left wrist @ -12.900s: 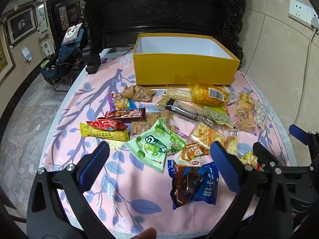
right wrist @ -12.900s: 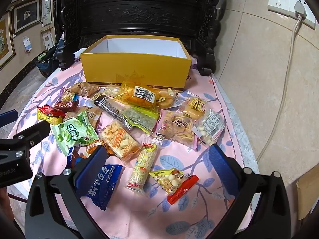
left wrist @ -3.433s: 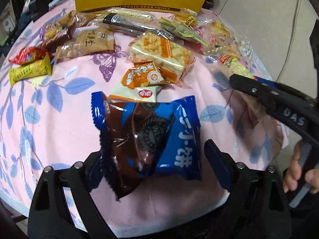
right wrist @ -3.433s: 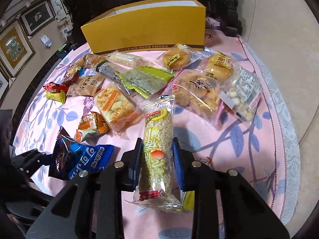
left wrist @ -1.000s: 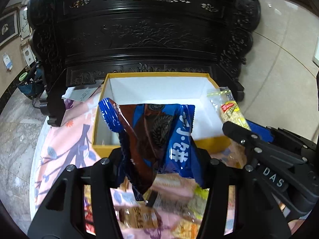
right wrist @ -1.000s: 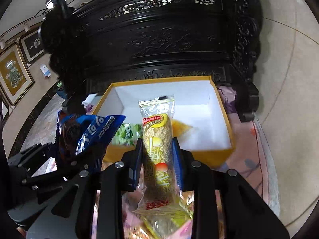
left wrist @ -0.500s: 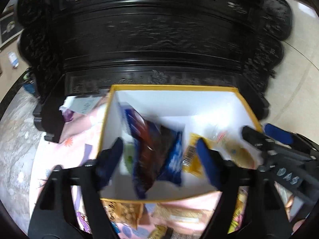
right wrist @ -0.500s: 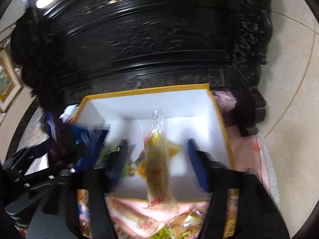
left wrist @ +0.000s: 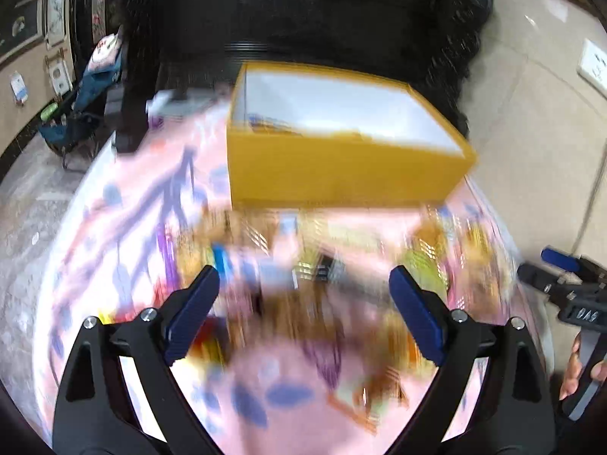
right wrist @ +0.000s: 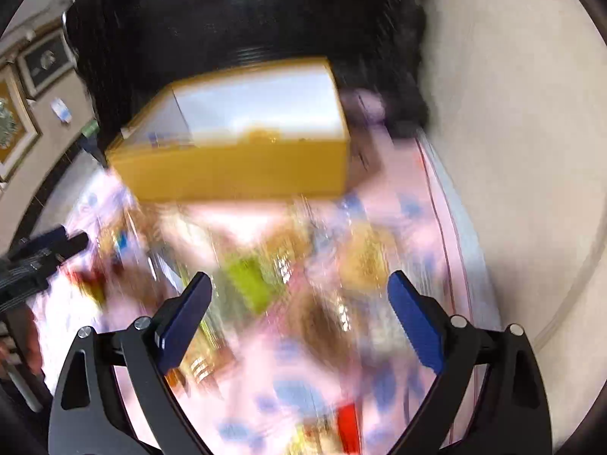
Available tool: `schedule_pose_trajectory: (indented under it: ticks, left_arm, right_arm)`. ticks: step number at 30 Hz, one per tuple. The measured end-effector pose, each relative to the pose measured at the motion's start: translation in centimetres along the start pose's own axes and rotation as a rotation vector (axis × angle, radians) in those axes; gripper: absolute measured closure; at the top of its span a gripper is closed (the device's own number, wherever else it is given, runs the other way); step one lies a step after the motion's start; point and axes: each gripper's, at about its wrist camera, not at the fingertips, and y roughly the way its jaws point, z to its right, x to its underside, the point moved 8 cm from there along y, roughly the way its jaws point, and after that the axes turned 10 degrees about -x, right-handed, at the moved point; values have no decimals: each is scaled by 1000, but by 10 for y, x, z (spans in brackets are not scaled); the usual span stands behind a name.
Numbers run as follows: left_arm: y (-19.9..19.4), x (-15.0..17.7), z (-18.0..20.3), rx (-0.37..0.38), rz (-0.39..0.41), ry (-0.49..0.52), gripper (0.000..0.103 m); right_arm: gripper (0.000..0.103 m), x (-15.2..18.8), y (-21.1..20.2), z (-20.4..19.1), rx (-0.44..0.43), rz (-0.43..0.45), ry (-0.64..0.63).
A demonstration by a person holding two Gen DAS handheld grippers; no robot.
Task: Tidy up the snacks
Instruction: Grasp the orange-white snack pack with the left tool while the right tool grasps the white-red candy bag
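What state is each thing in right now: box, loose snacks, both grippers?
Box: open-topped, on the tablecloth, a few packets inside.
Loose snacks: spread on the cloth before the box, too blurred to tell apart.
Left gripper: just opened, nothing between its fingers.
Right gripper: just opened, nothing between its fingers.

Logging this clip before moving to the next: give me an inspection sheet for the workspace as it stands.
Surface: round table with pink leaf-print cloth, heavily motion-blurred.
Job's things: yellow box at the back, some packets showing inside; loose snack packets spread in front, too blurred to identify.
Clutter: nothing seen beyond the snacks.
Grippers: left claw and right claw both open, jaws just been opening, nothing between them.
Cables: white cord hanging along the wall.
Surroundings: dark carved cabinet, wall socket, framed pictures.
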Motion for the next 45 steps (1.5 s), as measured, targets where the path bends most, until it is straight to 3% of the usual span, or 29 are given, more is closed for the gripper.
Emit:
schedule_pose_trajectory:
  ticks: [4, 14, 15, 17, 18, 22, 29, 32, 34, 43, 45]
  left_arm:
    - [-5, 50, 4, 9, -51, 13, 11]
    - [-9, 92, 0, 16, -117, 22, 11]
    - [-8, 96, 2, 21, -125, 32, 11]
    - [-7, 103, 8, 34, -139, 51, 11]
    - [-5, 106, 13, 41, -146, 63, 11]
    - [3, 110, 32, 82, -160, 84, 11]
    - [16, 115, 57, 118, -163, 133, 10]
    - [26, 118, 66, 105, -151, 182, 13]
    - [34, 120, 69, 95, -166, 197, 24]
    - [44, 121, 80, 24, -83, 265, 24]
    - [43, 122, 82, 9, -50, 280, 30]
  right_arm:
    - [9, 73, 4, 14, 57, -85, 19]
    - [9, 109, 36, 32, 93, -130, 37]
    - [17, 109, 35, 28, 82, -101, 19]
    - [46, 109, 31, 18, 65, -89, -5]
    - [53, 109, 32, 15, 62, -98, -4]
    - [54, 105, 39, -15, -35, -98, -22]
    - [54, 91, 40, -39, -112, -67, -29]
    - [54, 92, 39, -36, -113, -66, -11]
    - [54, 92, 37, -30, -111, -60, 4]
    - [54, 98, 32, -22, -122, -65, 28]
    - [54, 99, 35, -24, -126, -72, 27]
